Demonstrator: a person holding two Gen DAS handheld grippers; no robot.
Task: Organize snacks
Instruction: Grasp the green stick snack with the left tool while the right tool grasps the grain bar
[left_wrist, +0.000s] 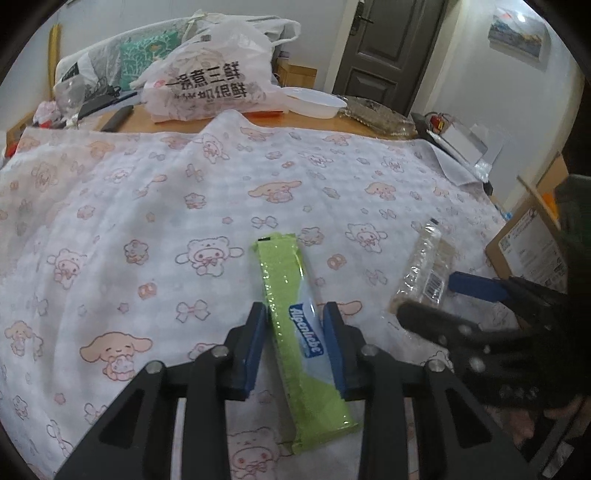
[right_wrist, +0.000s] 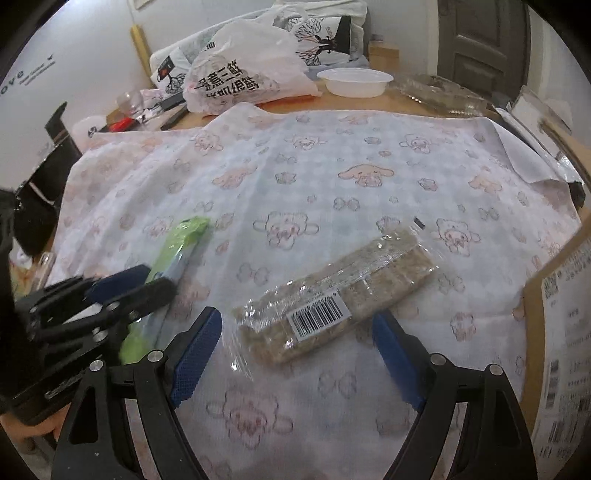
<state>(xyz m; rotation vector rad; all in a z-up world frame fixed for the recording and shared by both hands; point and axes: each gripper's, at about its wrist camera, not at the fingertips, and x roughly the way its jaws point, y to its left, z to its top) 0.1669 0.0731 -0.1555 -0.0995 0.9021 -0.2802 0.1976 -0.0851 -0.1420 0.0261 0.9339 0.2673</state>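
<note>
A long green Alpenliebe candy pack (left_wrist: 284, 280) lies on the cartoon-print cloth (left_wrist: 147, 203). My left gripper (left_wrist: 295, 325) is shut on its middle, one blue pad against each long side. In the right wrist view the same green pack (right_wrist: 184, 236) sits at the left with the left gripper (right_wrist: 129, 284) over it. A clear-wrapped pack of tan bars (right_wrist: 351, 280) with a barcode label lies slanted on the cloth. My right gripper (right_wrist: 295, 315) stands open around its near end, pads not pressing it. The left wrist view shows that clear pack (left_wrist: 424, 258) and the right gripper (left_wrist: 428, 295) at the right.
At the table's far side are a white printed plastic bag (left_wrist: 210, 81), a white plastic bowl (left_wrist: 314, 101) and a clear plastic tray (left_wrist: 376, 114). A cardboard box (right_wrist: 561, 314) with labels stands at the right edge. Clutter and a glass (right_wrist: 129, 101) sit at the far left.
</note>
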